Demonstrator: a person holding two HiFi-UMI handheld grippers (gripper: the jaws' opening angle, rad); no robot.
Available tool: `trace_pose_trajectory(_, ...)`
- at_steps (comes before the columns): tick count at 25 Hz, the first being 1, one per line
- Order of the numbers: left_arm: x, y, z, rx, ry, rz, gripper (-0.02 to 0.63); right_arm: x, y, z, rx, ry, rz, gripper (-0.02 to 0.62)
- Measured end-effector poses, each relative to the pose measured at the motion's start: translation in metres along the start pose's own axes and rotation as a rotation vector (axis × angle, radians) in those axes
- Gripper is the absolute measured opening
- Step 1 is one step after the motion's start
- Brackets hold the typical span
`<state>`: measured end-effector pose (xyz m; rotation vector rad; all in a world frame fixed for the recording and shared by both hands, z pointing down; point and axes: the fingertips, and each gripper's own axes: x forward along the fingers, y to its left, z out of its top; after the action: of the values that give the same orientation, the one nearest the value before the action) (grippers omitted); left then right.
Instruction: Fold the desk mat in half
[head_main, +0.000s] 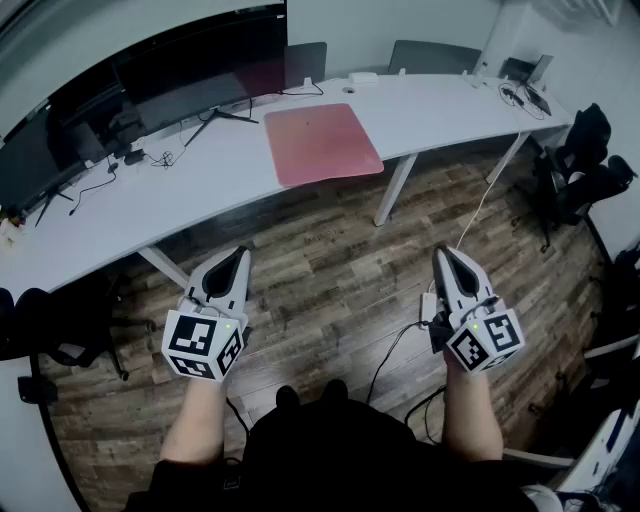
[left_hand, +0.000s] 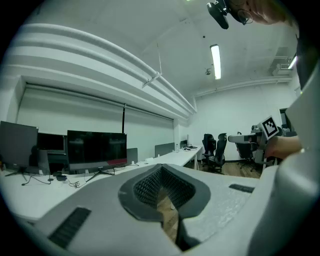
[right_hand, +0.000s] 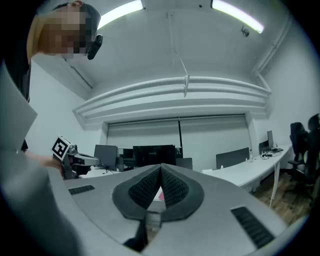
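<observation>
Wood-grain plank flooring (head_main: 330, 270) in mixed browns fills the middle of the head view, and one long white table (head_main: 180, 195) with a smooth top and a gently curved front edge runs across above it on slanted white legs. On that table lies the single desk mat (head_main: 322, 143): a thin pink sheet, rectangular with rounded corners, matte, spread flat and fully unfolded, its near edge close to the table's front edge. To its left we count at least two dark, glossy monitors (head_main: 200, 60), the wide one standing on a splayed stand, with thin black cables trailing over the tabletop. Black office chairs (head_main: 585, 150), at least two, crowd the right end of the table.

We hold two grippers, both low over the floor and well apart from the table and the mat. The left gripper (head_main: 240, 254) is a pale grey wedge with a dark inset, and in its own view the ribbed black pads meet at the tips, with nothing between them but floor seen through the small gap lower down. The right gripper (head_main: 444, 252) has the same shape, and its ribbed pads are likewise pressed together on nothing. Each carries one cube faced with black-and-white square markers, so two cubes in all, left (head_main: 203, 345) and right (head_main: 485, 340), just above our bare forearms.
</observation>
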<state>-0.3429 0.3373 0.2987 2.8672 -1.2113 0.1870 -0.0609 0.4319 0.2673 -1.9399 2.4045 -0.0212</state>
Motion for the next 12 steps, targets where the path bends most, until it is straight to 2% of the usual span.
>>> trace_pose_trajectory(6,0.0,-0.009,-0.001,0.001,0.01,0.015,-0.005,-0.011,-0.008,0.0,-0.003,-0.003,0.003,-0.006)
trace_pose_trajectory(12,0.009,-0.034,0.001,0.031,0.02,0.029,-0.005,-0.039,-0.043,0.006,0.013,-0.037,-0.025,-0.006)
